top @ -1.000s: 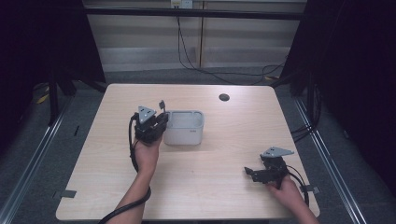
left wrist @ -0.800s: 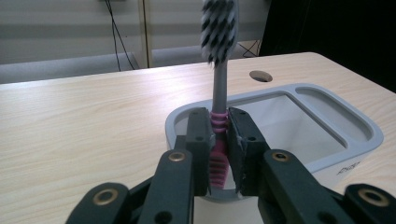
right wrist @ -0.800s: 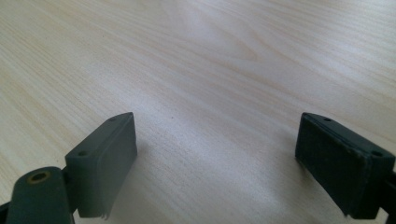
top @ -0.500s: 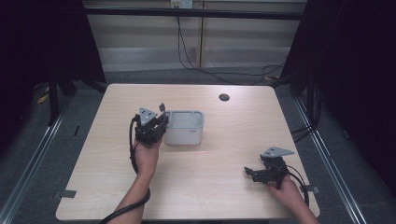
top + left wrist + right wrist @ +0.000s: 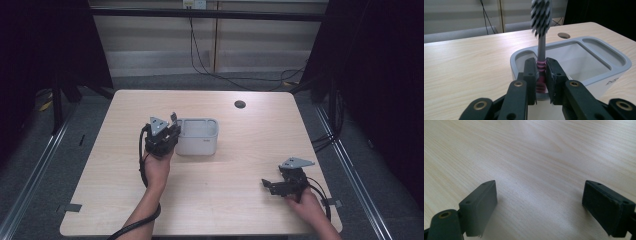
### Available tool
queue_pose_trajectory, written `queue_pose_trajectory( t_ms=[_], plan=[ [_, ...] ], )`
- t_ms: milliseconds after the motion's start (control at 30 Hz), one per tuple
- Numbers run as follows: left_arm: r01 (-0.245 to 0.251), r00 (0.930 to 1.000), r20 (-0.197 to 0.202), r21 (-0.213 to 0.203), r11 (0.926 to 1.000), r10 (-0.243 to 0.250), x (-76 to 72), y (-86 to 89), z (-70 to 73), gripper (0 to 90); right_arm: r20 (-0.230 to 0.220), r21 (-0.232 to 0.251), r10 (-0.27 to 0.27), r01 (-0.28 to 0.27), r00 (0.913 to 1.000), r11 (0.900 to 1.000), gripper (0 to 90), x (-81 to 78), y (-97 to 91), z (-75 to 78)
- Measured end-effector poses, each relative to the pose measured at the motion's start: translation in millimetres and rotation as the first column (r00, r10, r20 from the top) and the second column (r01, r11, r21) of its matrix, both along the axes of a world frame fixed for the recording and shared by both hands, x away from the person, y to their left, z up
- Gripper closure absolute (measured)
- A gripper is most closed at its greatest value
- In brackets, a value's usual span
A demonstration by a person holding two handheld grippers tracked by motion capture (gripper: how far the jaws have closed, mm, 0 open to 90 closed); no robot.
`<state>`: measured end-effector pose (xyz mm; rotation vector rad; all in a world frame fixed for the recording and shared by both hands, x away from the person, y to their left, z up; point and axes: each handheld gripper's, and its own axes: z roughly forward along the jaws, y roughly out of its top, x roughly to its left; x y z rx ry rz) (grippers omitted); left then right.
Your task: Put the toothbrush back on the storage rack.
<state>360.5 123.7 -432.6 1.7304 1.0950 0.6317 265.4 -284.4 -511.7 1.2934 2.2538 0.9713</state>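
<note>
A toothbrush (image 5: pixel 541 37) with a grey handle, pink ribbed grip and grey-and-white bristles stands upright between the jaws of my left gripper (image 5: pixel 541 68), which is shut on it. It is held at the near left end of a grey compartmented holder (image 5: pixel 604 62). In the high view the left gripper (image 5: pixel 167 131) sits at the left end of the holder (image 5: pixel 200 137), bristles up. My right gripper (image 5: pixel 270 184) rests low at the table's front right, jaws wide apart; in the right gripper view its fingertips (image 5: pixel 480 205) frame bare wood, nothing between them.
The light wooden table (image 5: pixel 250 145) has a round cable hole (image 5: pixel 240 104) at the back right. Black cables trail from both grippers. Dark curtains and metal rails flank the table; cables hang on the far wall.
</note>
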Motion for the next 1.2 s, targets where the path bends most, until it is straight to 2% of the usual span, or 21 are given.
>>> queue_pose_trajectory(
  t_ms=[833, 1033, 1200],
  plan=[
    [0.0, 1.0, -0.002, -0.004, 1.0, 0.0, 0.5, 2.8, 2.6, 77.3, 0.0, 0.0, 0.0, 0.0, 1.0, 1.0, 12.0, 0.0, 0.0, 0.0],
    [0.0, 1.0, 0.003, 0.005, 1.0, 0.0, 0.2, 4.5, 4.1, 68.6, 0.0, 0.0, 0.0, 0.0, 1.0, 1.0, 12.0, 0.0, 0.0, 0.0],
    [-0.014, 0.9999, 0.007, 0.013, 0.9998, 0.013, 0.1, 6.7, 5.7, 55.3, 0.0, 0.0, 0.0, 0.0, 1.0, 1.0, 12.0, 0.0, 0.0, 0.0]
  ],
)
